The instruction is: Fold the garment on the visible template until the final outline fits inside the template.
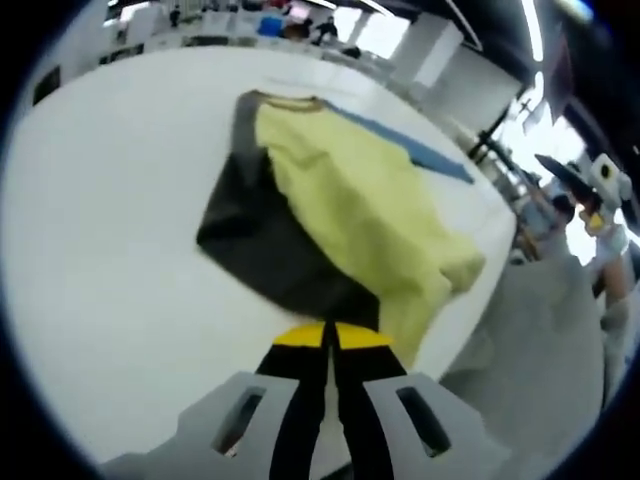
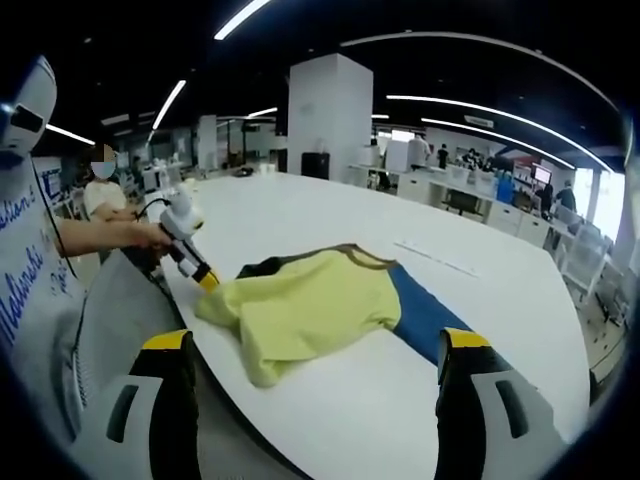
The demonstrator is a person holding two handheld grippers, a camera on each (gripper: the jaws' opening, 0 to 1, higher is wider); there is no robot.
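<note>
Left gripper view, left gripper [image 1: 328,340]: jaws pressed together, nothing visibly held, tips just short of the shirt's near edge.
Left gripper view, shirt [image 1: 370,210]: yellow, lay crumpled on the white table [image 1: 100,250], over a dark template [image 1: 260,245]; a blue sheet [image 1: 420,150] showed at its far side.
Right gripper view, right gripper [image 2: 315,345]: jaws stood wide apart, empty, above the table's near edge.
Right gripper view, shirt [image 2: 300,305]: lay beyond the jaws, blue sheet [image 2: 430,320] on its right.
Right gripper view, left gripper [image 2: 205,278]: its tip sat at the shirt's left edge; grip cannot be told.

Blue script lettering on person's white garment [image 2: 30,285], far left in right gripper view; not legible.
</note>
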